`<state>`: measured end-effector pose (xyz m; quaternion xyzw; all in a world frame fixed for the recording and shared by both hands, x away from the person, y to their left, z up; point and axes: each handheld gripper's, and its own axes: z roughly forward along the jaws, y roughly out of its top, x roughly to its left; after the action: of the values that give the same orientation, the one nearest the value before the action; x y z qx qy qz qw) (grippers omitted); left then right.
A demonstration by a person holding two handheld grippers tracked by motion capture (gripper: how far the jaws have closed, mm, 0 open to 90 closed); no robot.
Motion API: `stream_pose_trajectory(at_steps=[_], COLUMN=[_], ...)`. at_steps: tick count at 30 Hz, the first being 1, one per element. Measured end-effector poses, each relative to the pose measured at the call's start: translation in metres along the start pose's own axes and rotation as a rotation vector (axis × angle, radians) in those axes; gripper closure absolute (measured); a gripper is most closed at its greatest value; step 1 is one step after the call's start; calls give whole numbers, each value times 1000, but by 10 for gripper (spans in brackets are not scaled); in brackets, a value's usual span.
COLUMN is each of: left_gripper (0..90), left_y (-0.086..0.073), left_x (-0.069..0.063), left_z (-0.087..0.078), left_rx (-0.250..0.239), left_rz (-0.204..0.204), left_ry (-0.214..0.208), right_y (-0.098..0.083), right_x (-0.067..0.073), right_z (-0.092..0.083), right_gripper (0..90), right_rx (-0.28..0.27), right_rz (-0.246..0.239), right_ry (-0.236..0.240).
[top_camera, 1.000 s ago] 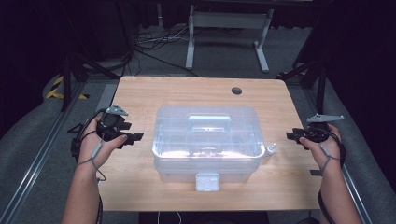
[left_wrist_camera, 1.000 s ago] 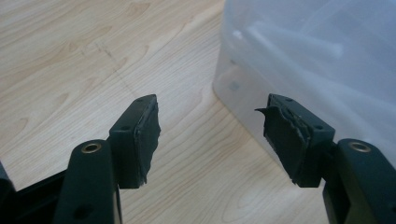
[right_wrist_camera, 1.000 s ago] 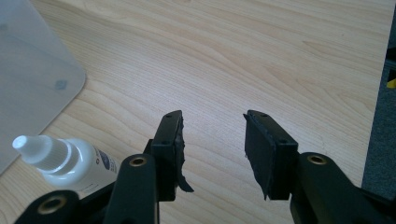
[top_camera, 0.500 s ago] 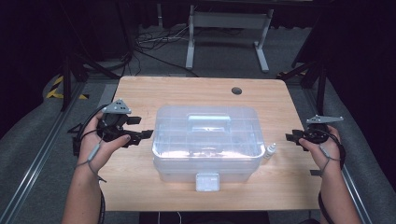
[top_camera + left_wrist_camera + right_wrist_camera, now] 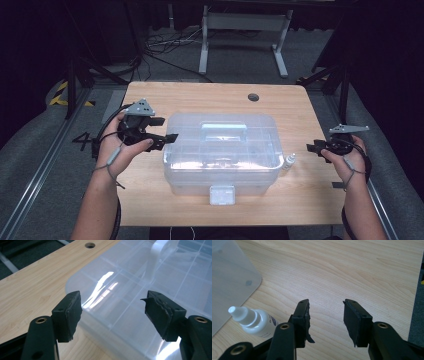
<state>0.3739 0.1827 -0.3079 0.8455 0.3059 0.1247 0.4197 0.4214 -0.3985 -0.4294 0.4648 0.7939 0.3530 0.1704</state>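
Left gripper (image 5: 167, 138): mine, jaws just opening, wide, empty, at the box's left end.
Right gripper (image 5: 311, 147): spread, empty, near the dropper bottle (image 5: 288, 161).
Clear box (image 5: 220, 150): tabletop (image 5: 200, 97) centre, lid closed.

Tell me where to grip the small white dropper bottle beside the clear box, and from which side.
Grip the dropper bottle across its round body, below the narrow cap, probably coming from the right with the right gripper: the clear box blocks its left side, and bare table lies to its right.
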Motion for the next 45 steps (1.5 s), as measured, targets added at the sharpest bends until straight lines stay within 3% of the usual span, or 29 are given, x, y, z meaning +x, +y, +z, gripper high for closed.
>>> stream_pose_trajectory(at_steps=[19, 31, 41, 45], left_gripper=[255, 248, 255, 299], left_y=[36, 47, 58, 60], left_x=[-12, -21, -32, -34], left_z=[30, 53, 73, 81], left_rx=[21, 49, 91, 113], left_rz=[84, 118, 170, 203], left_ry=[-73, -118, -140, -142], right_y=[-6, -10, -11, -12], right_x=[-1, 0, 0, 1], right_z=[-9, -12, -14, -15], right_gripper=[561, 549, 550, 553], right_rx=[-2, -2, 0, -3], right_rz=[13, 30, 28, 28], right_ry=[-7, -8, -10, -12])
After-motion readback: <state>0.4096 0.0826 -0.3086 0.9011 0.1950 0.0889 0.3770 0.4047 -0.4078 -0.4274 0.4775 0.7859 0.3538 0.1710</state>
